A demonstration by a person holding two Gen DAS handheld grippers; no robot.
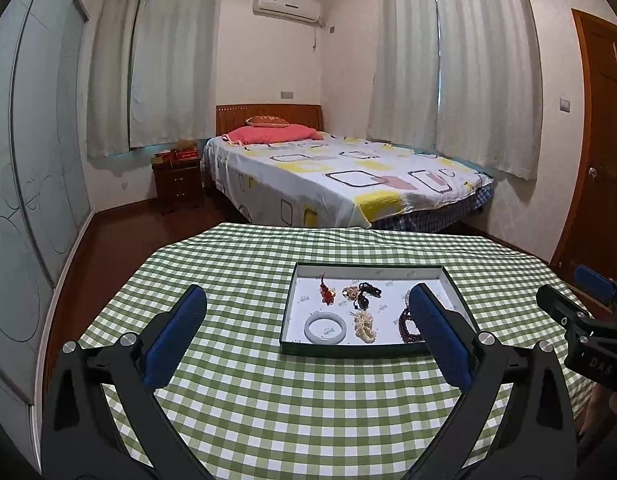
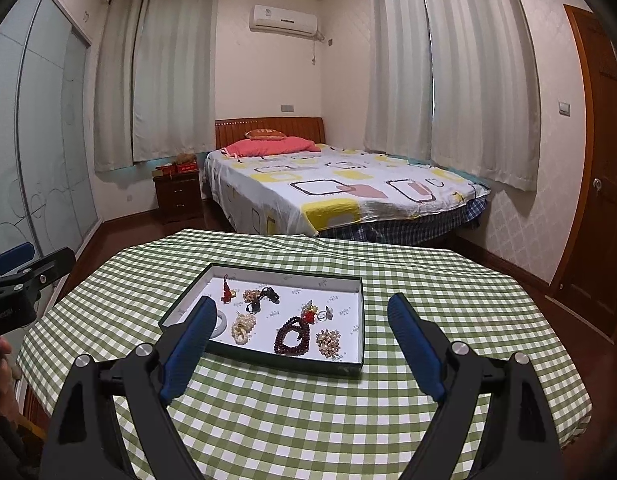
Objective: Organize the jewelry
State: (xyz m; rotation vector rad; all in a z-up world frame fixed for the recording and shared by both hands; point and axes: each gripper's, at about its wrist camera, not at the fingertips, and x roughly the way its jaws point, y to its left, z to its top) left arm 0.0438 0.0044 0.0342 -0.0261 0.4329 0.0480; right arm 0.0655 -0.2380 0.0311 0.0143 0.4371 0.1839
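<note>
A dark-rimmed tray with a white floor (image 1: pixel 308 350) (image 2: pixel 348 364) lies on the green checked tablecloth (image 1: pixel 268 400) (image 2: pixel 288 420). In it lie a pale jade bangle (image 1: pixel 325 328), a red charm (image 1: pixel 326 292) (image 2: pixel 227 291), a black bead piece (image 1: pixel 364 295) (image 2: pixel 264 298), pearl clusters (image 1: pixel 364 326) (image 2: pixel 242 328), a dark red bead bracelet (image 2: pixel 293 336), a gold cluster (image 2: pixel 328 343) and a small ring (image 2: pixel 327 312). My left gripper (image 1: pixel 308 312) is open and empty, held above the table before the tray. My right gripper (image 2: pixel 302 320) is open and empty, likewise before the tray.
The table's far edge drops to a dark wood floor. Behind stand a bed (image 1: pixel 340 176), a nightstand (image 1: pixel 178 188), a sliding wardrobe (image 1: pixel 28 200) at the left and a door (image 1: pixel 600 160) at the right. The right gripper's body (image 1: pixel 588 328) shows in the left wrist view.
</note>
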